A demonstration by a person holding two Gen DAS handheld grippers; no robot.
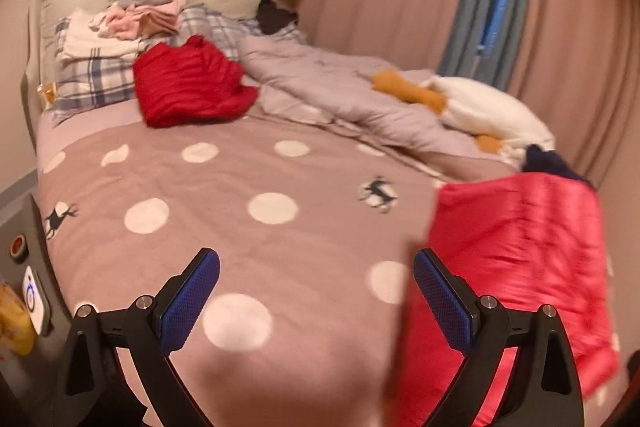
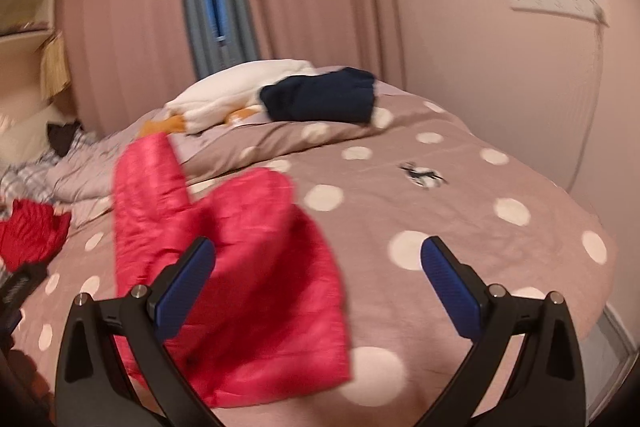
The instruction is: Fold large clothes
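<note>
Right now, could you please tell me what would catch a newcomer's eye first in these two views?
First, the bright pink puffer jacket lying on the polka-dot bedspread, partly between the wide-open fingers of the right gripper. Next, the crumpled red garment near the plaid pillows at the head of the bed. The left gripper is also open, over bare spread beside the jacket.

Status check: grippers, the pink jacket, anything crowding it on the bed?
Left gripper open, empty. Right gripper open, empty. Pink jacket loose on bedspread, one sleeve sticking up. Navy garment just beyond it.
</note>
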